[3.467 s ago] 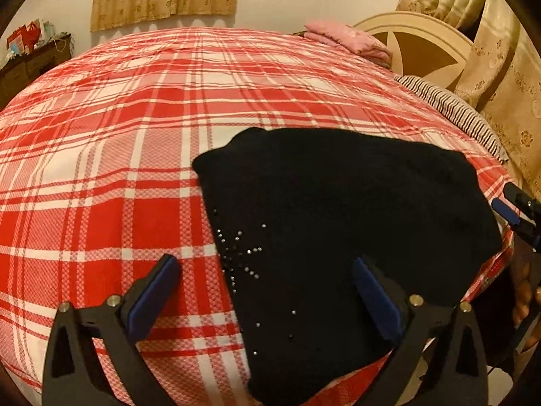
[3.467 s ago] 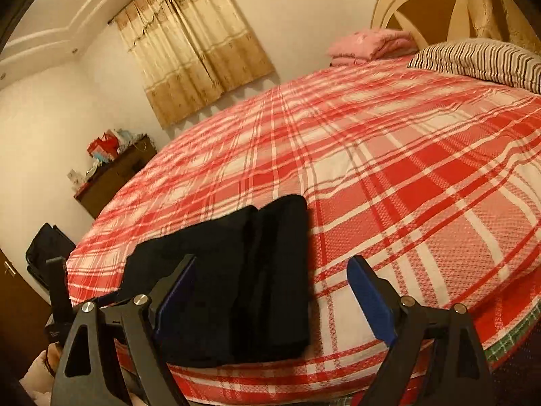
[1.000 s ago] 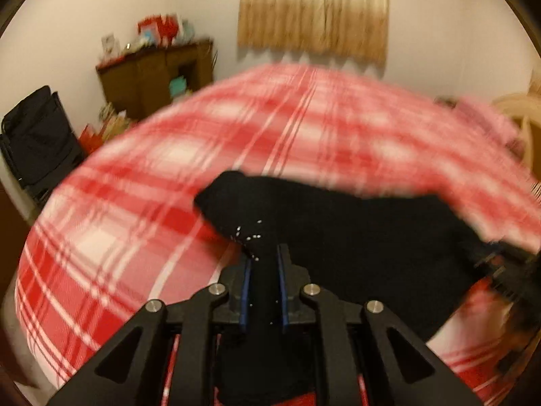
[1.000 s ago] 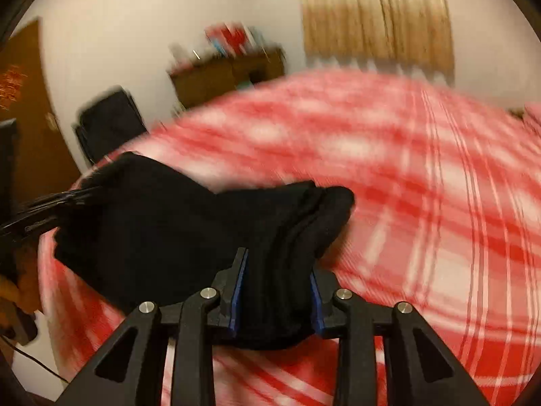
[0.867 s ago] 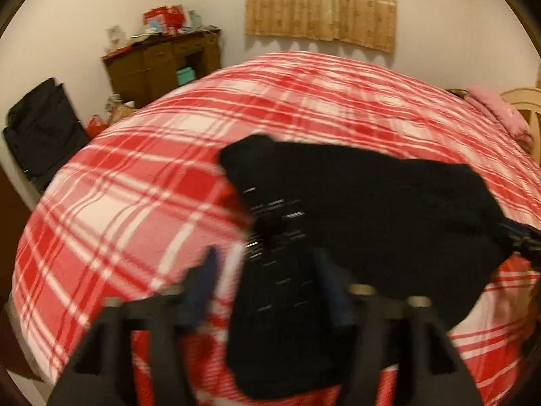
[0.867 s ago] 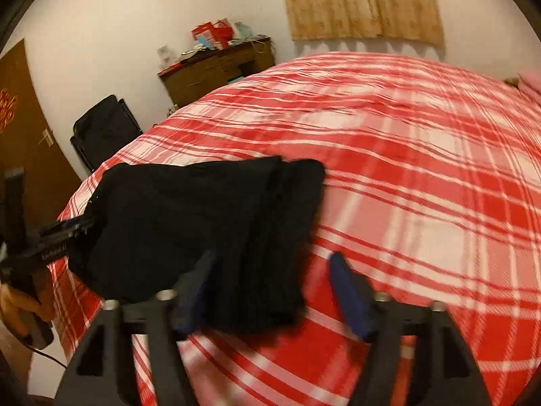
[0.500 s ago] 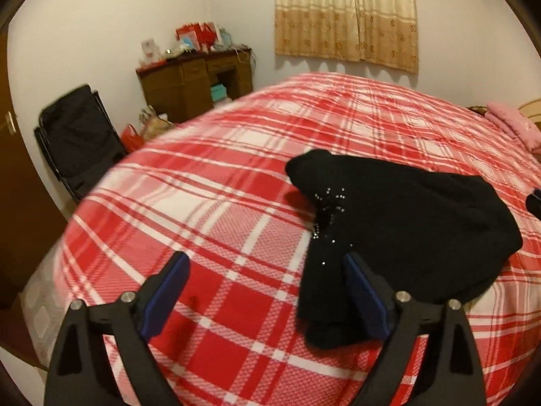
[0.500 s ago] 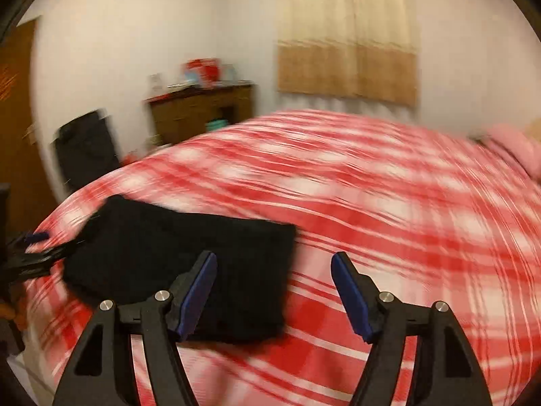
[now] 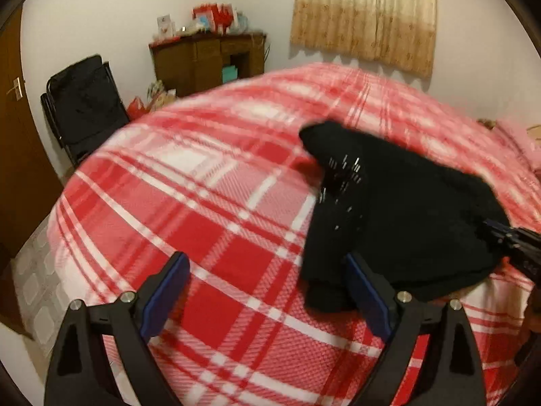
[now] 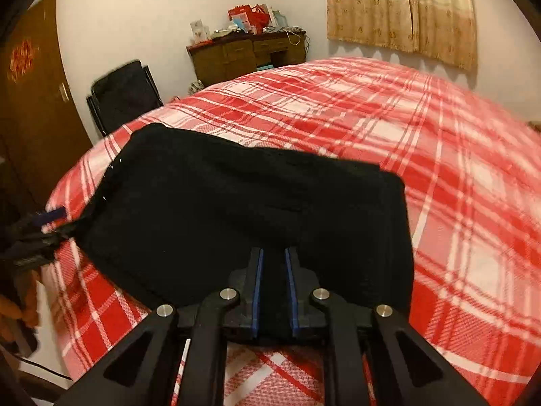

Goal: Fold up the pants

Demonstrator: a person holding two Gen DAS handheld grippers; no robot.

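Observation:
The folded black pants (image 9: 399, 216) with small studs lie on the red plaid bed (image 9: 209, 209), near its edge. They also show in the right wrist view (image 10: 243, 209). My left gripper (image 9: 267, 301) is open and empty, just left of the pants' near end. My right gripper (image 10: 274, 284) is shut on the near edge of the pants. The right gripper also shows at the right edge of the left wrist view (image 9: 514, 247), at the pants' far side. The left gripper shows at the left edge of the right wrist view (image 10: 37, 233).
A brown dresser (image 9: 209, 61) with red items on top stands against the far wall. A black folding chair (image 9: 84, 105) stands beside the bed. A curtain (image 9: 365, 17) hangs on the wall. A brown door (image 10: 30, 101) is at left.
Both grippers were shut on the pants a second ago, then opened and drew back. The right gripper has now shut on the pants' near edge again. The left stays open and has shifted left.

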